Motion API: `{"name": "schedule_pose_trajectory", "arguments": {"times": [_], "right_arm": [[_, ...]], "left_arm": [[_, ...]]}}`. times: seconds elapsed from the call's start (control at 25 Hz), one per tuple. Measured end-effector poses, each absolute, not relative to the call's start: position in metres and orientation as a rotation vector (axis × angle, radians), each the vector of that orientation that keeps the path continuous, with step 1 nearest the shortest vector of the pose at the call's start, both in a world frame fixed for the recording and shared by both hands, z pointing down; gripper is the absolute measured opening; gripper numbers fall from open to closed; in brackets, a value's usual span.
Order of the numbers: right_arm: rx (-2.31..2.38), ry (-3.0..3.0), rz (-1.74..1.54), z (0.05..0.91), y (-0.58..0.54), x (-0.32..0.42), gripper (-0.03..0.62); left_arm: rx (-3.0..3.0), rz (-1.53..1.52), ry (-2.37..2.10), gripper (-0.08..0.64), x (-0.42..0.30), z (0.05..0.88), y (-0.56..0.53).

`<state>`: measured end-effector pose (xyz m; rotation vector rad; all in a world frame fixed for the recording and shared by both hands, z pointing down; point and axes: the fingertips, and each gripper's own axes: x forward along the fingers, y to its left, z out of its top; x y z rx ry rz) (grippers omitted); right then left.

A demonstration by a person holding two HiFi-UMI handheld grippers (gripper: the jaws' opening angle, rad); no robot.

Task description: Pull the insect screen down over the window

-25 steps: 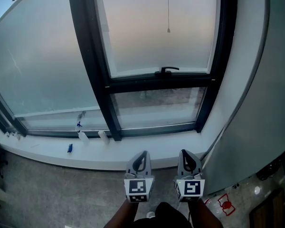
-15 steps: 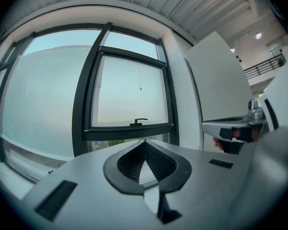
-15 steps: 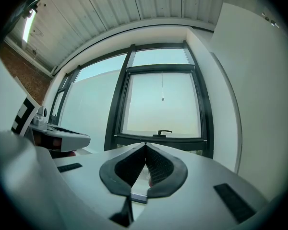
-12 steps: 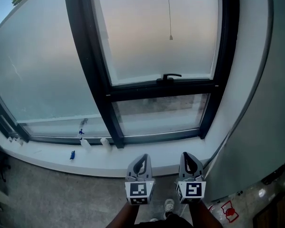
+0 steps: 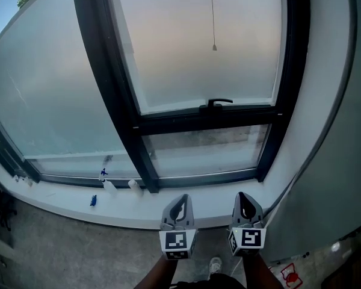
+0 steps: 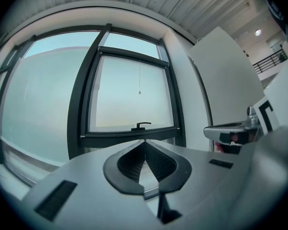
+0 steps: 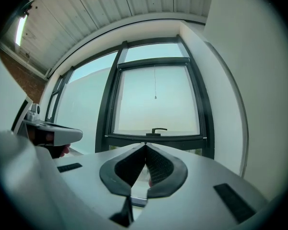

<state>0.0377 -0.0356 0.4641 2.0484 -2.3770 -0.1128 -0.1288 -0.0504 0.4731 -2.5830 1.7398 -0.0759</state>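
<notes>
Our left gripper (image 5: 180,200) and right gripper (image 5: 243,198) sit near and low, both shut and empty. The screen's cord (image 5: 212,17) hangs far up against the window (image 5: 168,59). We should open one gripper, pinch the cord's end and pull straight down.

Black window frame (image 5: 129,122), white sill (image 5: 66,198), black-and-white checked marker cubes (image 5: 177,244).

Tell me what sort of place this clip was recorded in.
Probably an indoor room in a modern building, at a window bay: a large black-framed window, a thin hanging pull cord in front of its pane, and a white window sill above a grey floor.
</notes>
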Motion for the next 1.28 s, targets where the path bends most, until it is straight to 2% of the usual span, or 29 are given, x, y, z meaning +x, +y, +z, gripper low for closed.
{"name": "schedule_pose_trajectory", "arguments": {"times": [1.28], "right_arm": [[1.923,-2.456,-0.145,0.461,-0.168,0.08,0.003]], "left_arm": [[-2.475,-0.098,1.921,0.003,-0.091,0.468,-0.174]]}}
